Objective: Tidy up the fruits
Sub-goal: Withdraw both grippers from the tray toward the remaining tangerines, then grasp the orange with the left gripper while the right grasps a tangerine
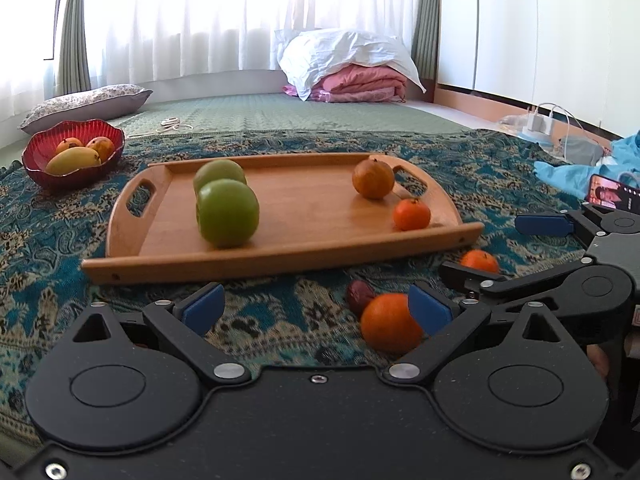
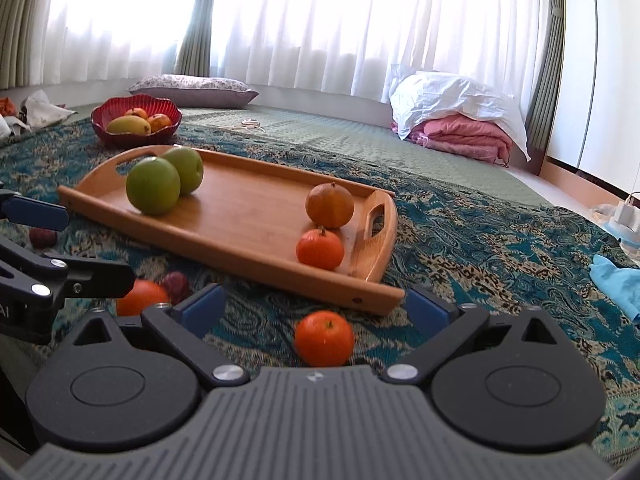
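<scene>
Left wrist view: the left hand-held gripper (image 1: 316,310) is standing wide open, holding nothing, with an orange (image 1: 390,324) lying at its right finger on the patterned cloth (image 1: 60,248). Right wrist view, left to right: two green apples (image 2: 154,191) are resting on the wooden tray (image 2: 240,216); a mandarin (image 2: 324,338) is lying between the wide-open fingers of the right hand-held gripper (image 2: 316,310), untouched.

A dark red fruit (image 1: 355,295) lay partly hidden behind an orange (image 1: 390,323); the phone (image 1: 612,194) was cut off by the right edge, its screen illegible
</scene>
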`<state>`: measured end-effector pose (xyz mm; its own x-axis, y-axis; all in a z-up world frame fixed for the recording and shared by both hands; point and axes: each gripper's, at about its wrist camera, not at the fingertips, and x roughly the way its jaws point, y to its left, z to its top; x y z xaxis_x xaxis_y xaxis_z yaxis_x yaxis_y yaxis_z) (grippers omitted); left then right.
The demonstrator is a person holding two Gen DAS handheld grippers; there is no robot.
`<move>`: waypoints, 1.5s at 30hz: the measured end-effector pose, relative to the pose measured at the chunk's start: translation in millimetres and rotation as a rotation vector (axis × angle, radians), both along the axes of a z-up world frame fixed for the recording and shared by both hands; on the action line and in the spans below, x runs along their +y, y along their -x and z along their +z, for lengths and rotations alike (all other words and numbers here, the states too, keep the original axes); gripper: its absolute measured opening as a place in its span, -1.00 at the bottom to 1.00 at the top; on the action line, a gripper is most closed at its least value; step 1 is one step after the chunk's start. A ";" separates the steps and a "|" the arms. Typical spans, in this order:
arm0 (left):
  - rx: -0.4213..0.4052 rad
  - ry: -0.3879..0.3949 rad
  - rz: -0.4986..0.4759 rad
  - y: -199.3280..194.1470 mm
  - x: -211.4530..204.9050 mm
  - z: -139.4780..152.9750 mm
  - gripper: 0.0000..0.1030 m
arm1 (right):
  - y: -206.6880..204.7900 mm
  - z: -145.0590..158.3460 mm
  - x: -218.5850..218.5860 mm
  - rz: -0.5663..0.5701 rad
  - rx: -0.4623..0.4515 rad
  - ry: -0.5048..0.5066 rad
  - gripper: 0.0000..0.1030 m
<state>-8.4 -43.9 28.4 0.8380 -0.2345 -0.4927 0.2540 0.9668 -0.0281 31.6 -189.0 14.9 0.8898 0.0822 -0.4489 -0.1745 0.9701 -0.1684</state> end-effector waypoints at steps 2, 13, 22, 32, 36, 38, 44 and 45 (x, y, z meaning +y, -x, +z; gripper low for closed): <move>0.006 -0.002 -0.006 1.1 -3.3 -2.1 0.91 | 2.1 -3.1 -0.6 -0.004 0.000 -0.002 0.99; 0.045 0.044 -0.052 4.2 -15.7 -9.5 0.64 | 12.5 -8.0 -7.4 0.010 -0.012 -0.022 0.66; 0.081 0.056 -0.090 0.5 -26.1 -12.4 -0.16 | 14.4 -13.4 -5.0 0.019 0.011 -0.033 0.37; 0.097 0.044 -0.084 -4.1 -30.5 -19.5 -0.17 | 12.2 -15.2 -10.1 -0.014 0.017 -0.063 0.22; 0.100 0.041 -0.083 -6.4 -32.7 -21.2 -0.18 | 10.7 -17.1 -12.6 -0.027 0.024 -0.076 0.19; 0.100 0.037 -0.083 -6.7 -34.1 -21.8 -0.19 | 10.2 -17.9 -14.0 -0.033 0.028 -0.085 0.18; 0.092 0.024 -0.083 -7.3 -35.1 -23.7 -0.25 | 7.6 -19.7 -18.5 -0.042 0.048 -0.119 0.15; 0.090 0.022 -0.082 -6.8 -35.6 -24.1 -0.27 | 7.0 -20.2 -19.2 -0.045 0.051 -0.127 0.13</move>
